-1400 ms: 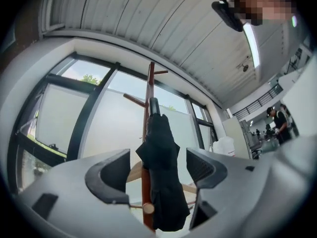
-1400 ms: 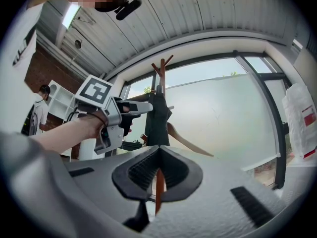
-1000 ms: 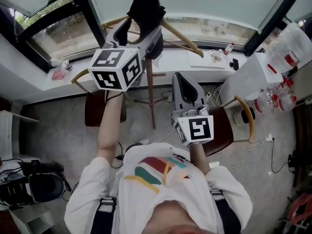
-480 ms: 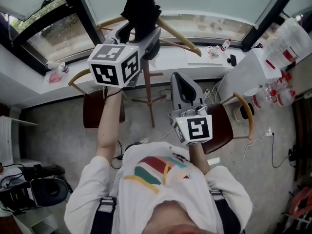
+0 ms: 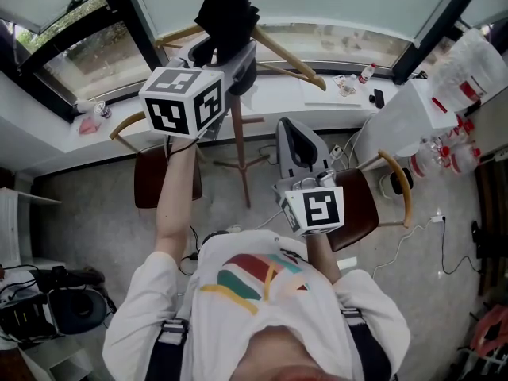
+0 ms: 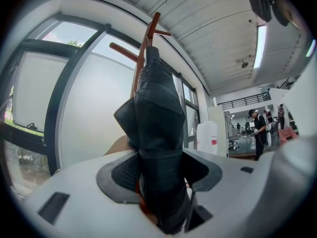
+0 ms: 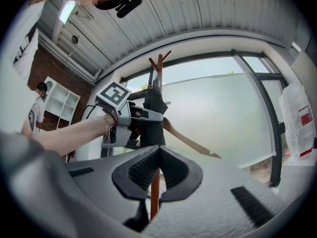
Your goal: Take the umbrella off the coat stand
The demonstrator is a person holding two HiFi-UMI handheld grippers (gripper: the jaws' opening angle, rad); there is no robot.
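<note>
A folded black umbrella (image 5: 226,10) hangs from the top of the wooden coat stand (image 5: 242,149) by the window. My left gripper (image 5: 226,58) points level at the umbrella (image 6: 158,133), its jaws closing, one pad on each side of the bundled fabric and touching it. In the left gripper view the stand's red-brown pegs (image 6: 148,33) rise above the umbrella. My right gripper (image 5: 295,137) is held lower and nearer to me, shut with nothing in it. Its own view looks up at the stand (image 7: 159,66), the umbrella (image 7: 153,118) and the left gripper (image 7: 136,118).
Two wooden chairs (image 5: 167,177) (image 5: 365,205) stand on either side of the stand's base. A white sill (image 5: 317,98) behind it carries a small bottle (image 5: 367,74) and papers. A white bag (image 5: 421,109) is at right, camera gear (image 5: 63,304) lies on the floor at left.
The left gripper's jaws have drawn in around the umbrella, and the gripper shifted slightly. The right gripper has stayed where it was.
</note>
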